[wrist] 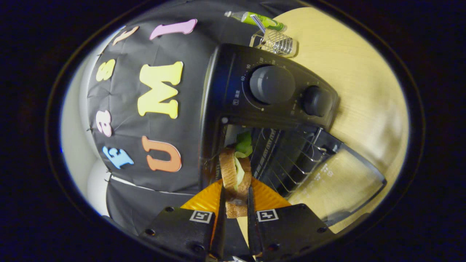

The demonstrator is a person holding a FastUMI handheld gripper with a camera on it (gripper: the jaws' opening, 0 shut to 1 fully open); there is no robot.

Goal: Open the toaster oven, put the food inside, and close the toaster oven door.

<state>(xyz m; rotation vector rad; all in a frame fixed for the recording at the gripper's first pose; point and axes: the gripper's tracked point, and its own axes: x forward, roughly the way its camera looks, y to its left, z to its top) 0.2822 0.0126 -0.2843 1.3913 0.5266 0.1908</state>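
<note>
So the sandwich (236,174) is pinched on both sides by the fingers of the gripper (236,203), bread slices and a bit of green lettuce sticking out past the tips, right at the mouth of the toaster oven (255,91). The oven's glass door (338,182) is seen dropped fully open, with the wire rack (287,160) exposed inside just beyond the food. Behind the oven, a small wire basket (275,42) and a green tube (258,20) are spotted on the wooden table (364,91).
</note>
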